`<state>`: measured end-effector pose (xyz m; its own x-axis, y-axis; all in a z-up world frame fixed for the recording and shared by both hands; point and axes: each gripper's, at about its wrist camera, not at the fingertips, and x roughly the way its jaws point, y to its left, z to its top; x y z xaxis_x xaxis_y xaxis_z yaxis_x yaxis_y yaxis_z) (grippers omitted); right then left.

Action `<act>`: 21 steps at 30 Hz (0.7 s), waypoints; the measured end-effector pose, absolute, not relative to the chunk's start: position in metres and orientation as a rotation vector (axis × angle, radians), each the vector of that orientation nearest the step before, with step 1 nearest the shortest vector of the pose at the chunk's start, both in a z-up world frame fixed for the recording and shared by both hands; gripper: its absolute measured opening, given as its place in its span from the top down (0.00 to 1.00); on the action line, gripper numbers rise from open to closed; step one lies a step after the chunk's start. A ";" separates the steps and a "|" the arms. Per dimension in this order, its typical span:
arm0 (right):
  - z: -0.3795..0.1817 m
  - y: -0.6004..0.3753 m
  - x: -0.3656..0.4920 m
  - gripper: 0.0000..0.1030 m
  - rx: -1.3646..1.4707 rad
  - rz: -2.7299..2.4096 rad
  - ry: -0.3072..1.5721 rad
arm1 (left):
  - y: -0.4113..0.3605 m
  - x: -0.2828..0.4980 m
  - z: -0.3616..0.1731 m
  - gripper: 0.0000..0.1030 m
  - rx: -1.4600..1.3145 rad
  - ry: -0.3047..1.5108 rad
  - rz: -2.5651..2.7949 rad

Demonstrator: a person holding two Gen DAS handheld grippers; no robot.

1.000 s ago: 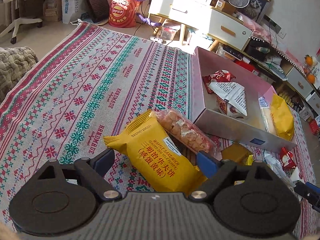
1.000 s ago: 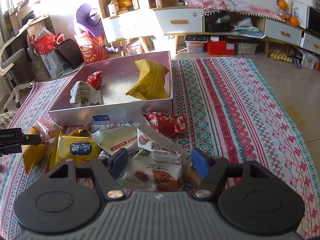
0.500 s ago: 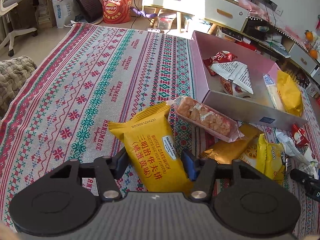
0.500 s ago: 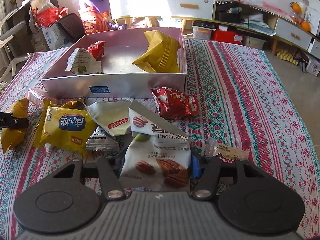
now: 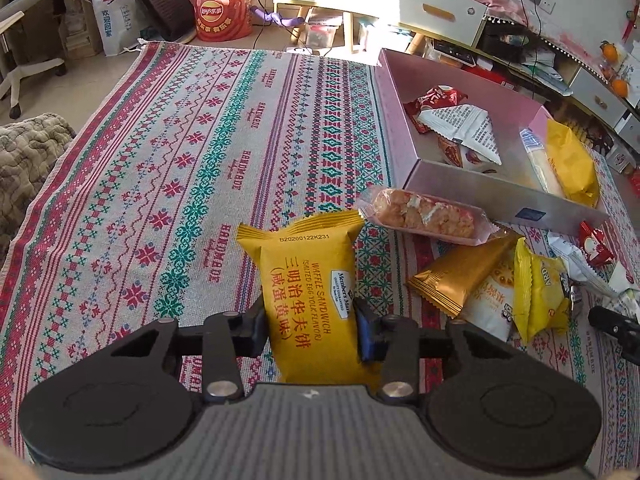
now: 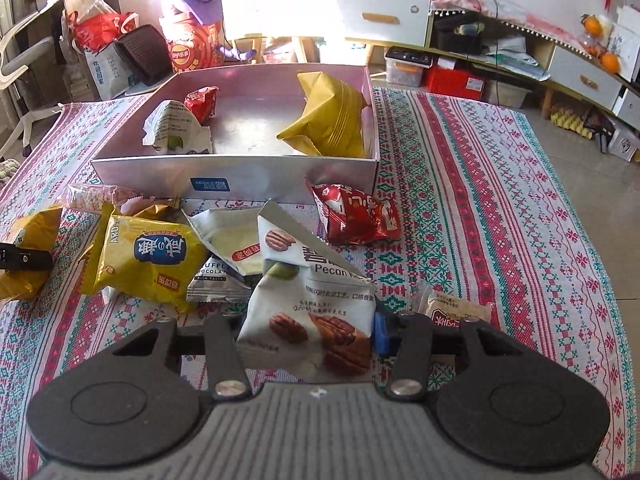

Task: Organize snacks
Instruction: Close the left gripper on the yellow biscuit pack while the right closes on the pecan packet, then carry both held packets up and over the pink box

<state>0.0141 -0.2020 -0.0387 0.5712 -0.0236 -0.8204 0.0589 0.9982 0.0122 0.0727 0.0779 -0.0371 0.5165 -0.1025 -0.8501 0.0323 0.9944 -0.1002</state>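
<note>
My left gripper (image 5: 310, 330) is shut on a yellow waffle sandwich packet (image 5: 308, 280), held above the patterned cloth. My right gripper (image 6: 308, 334) is shut on a white pecan packet (image 6: 316, 304). A silver open box (image 6: 160, 172) stands behind the loose snacks; it also shows in the left wrist view (image 5: 476, 188). It holds a yellow bag (image 6: 332, 120), a white packet (image 6: 176, 128) and a red packet (image 6: 202, 100). Loose on the cloth lie a pink-wrapped cake bar (image 5: 424, 214), a gold packet (image 5: 460, 272), a yellow packet (image 6: 148, 256) and a red packet (image 6: 356, 212).
The striped cloth (image 5: 180, 160) stretches left of the box. A small flat packet (image 6: 456, 308) lies right of my right gripper. White cabinets (image 6: 340, 12), a red bucket (image 5: 222, 8) and bags stand on the floor behind. A grey blanket (image 5: 24, 168) lies at far left.
Both grippers closed from open onto their packets: the left on the yellow waffle packet, the right on the pecan packet. Both have lifted and the views pulled back slightly.
</note>
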 end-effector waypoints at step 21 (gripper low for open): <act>-0.012 -0.199 0.007 0.57 0.053 -0.035 0.916 | 0.081 0.058 -0.014 0.54 -0.127 1.008 -0.121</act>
<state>0.0072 -0.1986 -0.0121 0.6088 -0.0078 -0.7933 0.0529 0.9981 0.0308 0.0576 0.0812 -0.0139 0.5282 -0.1601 -0.8339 0.0425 0.9858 -0.1623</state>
